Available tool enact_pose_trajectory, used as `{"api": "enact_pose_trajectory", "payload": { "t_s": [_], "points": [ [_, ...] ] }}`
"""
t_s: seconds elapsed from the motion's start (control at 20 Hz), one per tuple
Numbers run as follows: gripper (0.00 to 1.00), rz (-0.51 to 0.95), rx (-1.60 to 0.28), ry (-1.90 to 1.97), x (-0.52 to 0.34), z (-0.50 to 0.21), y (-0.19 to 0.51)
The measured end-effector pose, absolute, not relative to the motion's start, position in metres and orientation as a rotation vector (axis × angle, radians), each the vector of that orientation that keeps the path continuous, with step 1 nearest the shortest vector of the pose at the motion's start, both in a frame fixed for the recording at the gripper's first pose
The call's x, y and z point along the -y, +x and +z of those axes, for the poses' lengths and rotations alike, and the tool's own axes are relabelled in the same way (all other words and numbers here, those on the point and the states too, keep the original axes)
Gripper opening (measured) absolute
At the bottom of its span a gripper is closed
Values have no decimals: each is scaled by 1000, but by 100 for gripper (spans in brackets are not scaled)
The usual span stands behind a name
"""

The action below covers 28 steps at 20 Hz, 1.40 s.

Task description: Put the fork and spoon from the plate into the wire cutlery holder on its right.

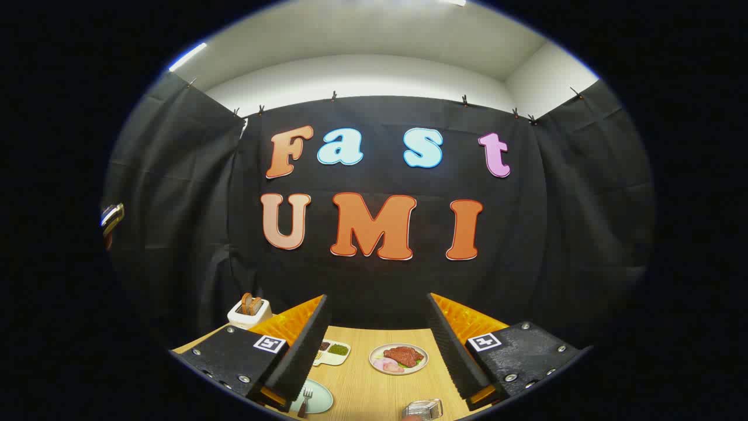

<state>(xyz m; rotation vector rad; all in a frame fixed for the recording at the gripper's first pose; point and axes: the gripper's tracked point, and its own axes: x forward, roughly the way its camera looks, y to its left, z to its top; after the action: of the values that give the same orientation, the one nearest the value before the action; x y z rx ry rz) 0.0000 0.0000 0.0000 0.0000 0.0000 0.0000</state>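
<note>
My gripper is held high above the wooden table, its two fingers spread wide apart with nothing between them. Far below, close to the left finger, a pale green plate lies on the table with a fork on it; the finger hides part of the plate and I cannot make out a spoon. To the plate's right, between the fingers, stands the wire cutlery holder, seen from above.
Further back on the table are a plate of meat and garnish, a small divided dish of condiments, and a white toaster with toast in it beyond the left finger.
</note>
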Motion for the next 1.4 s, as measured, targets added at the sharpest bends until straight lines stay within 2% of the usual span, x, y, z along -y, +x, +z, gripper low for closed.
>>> {"api": "enact_pose_trajectory", "payload": {
  "t_s": [1.05, 1.4],
  "points": [
    [97, 119, -38, 15, -46, -12, 3],
    [97, 210, -155, 37, -49, -50, 9]
  ]
}}
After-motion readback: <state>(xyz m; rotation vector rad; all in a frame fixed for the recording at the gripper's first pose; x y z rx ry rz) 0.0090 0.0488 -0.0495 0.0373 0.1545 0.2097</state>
